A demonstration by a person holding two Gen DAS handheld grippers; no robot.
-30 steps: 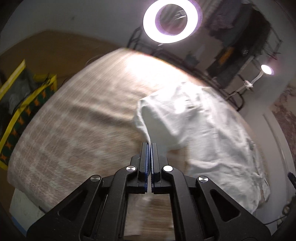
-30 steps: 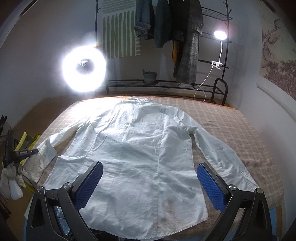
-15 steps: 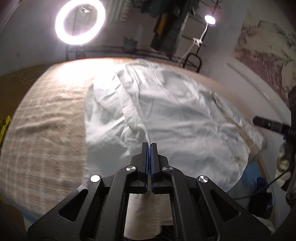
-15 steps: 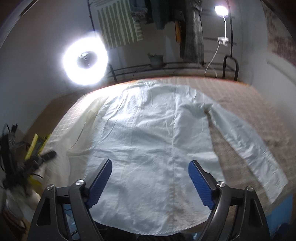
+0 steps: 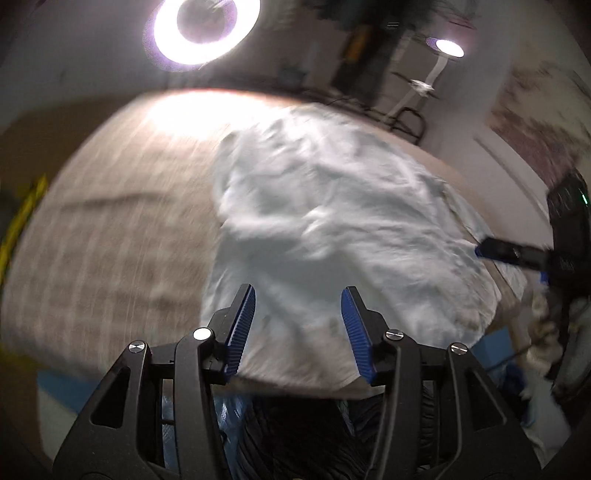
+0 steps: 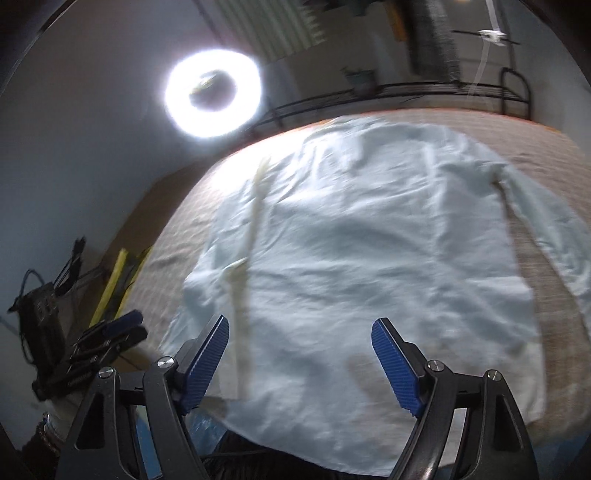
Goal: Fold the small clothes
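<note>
White shirt (image 6: 369, 266) flat on checked bed (image 5: 110, 221) | ring light (image 6: 213, 94) behind | both grippers (image 5: 297, 328) (image 6: 304, 363) apart, empty

A big round ring light (image 6: 213, 99) shines bright by the gray wall. A small lamp (image 5: 448, 47) on a white bendy neck glows to its right. The bed cover (image 5: 110, 236) is brown with a checked pattern. A black metal rack (image 6: 424, 92) stands behind the bed, and a little pot (image 6: 360, 79) sits on it. Dark clothes (image 6: 432, 33) hang above the rack. A striped picture (image 6: 269, 26) is on the wall. Something yellow (image 6: 114, 284) lies on the floor beside the bed.
</note>
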